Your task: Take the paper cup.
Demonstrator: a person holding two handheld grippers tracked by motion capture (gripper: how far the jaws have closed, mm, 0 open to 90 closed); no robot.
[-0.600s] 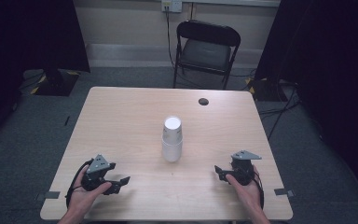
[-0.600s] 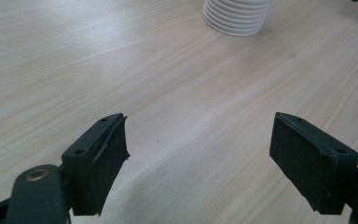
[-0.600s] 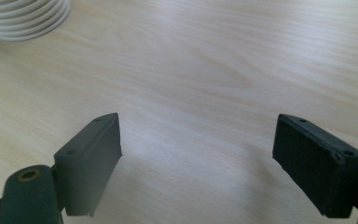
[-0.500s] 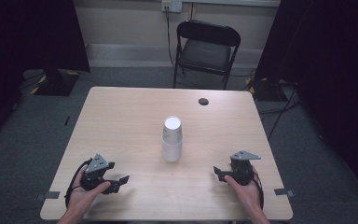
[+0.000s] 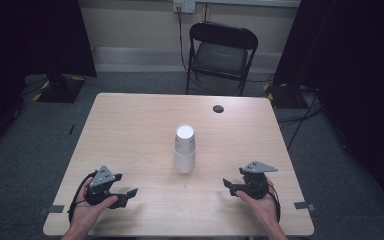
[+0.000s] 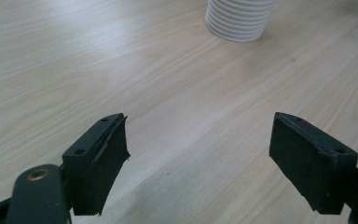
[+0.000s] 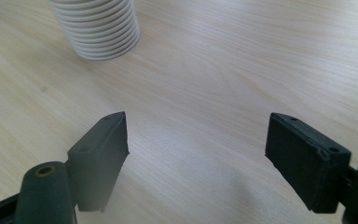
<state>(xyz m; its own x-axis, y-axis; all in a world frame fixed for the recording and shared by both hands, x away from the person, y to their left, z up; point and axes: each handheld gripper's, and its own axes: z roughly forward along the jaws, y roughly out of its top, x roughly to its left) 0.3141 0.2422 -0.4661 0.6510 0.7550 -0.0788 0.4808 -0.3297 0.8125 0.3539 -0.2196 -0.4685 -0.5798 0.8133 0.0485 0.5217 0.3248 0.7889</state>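
Both sets of jaws stand wide apart with nothing between them. That's clear in the left gripper view and the right gripper view: bare wood shows between the black pads in each.

Your left gripper rests near the front left of the table. Your right gripper sits near the front right, and both are pointed inward toward the middle.

Your stack of white cups stands upright near the centre of the table, upside down, with the closed bottom of the top cup facing up. It is well apart from both grippers and roughly midway between them. The left gripper view catches its ribbed lower rims at the top edge; in the right gripper view the same rims appear at the upper left.

Progress, as I judge it: nothing started. The stack looks whole and no cup is set out anywhere else on the table. You've got the approach, the grip and whatever separating or moving of cups is planned all left to do.

Watch for the nested cups lifting together if you grab only the top one, so you'll likely want one gripper steadying the lower stack.

Other items: a small dark round thing near the far edge of the table, and a black folding chair beyond. Neither is in your way.
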